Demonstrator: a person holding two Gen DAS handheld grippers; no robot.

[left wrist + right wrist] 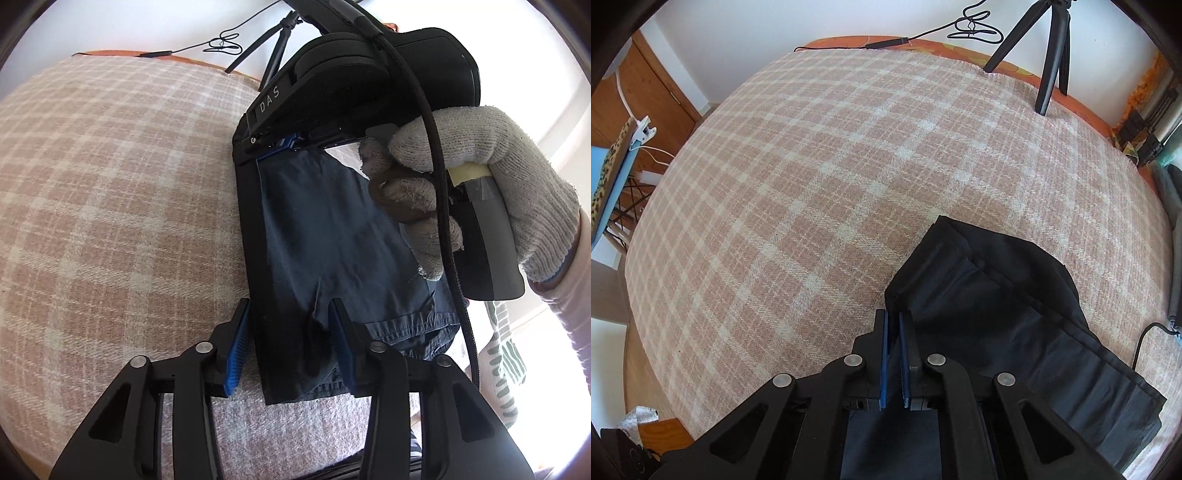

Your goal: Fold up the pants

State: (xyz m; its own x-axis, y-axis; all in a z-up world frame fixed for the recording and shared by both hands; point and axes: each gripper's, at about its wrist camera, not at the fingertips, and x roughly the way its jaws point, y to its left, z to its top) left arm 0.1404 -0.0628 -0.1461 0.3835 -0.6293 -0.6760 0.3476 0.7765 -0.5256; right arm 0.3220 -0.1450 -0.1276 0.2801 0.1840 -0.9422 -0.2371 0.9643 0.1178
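My left gripper (291,347) wide astride pants (332,240) edge; right gripper (893,358) pinches fold, keeping it taut.

Pants (1015,332) lie on blanket (831,184), tripod (1049,55) behind

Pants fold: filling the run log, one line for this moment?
pants on plaid blanket | right gripper shut on pants | left gripper open

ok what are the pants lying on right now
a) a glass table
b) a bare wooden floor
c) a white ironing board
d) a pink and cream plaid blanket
d: in the right wrist view the dark pants lie on a pink and cream plaid blanket spread across the whole surface, with a black tripod standing at its far edge.
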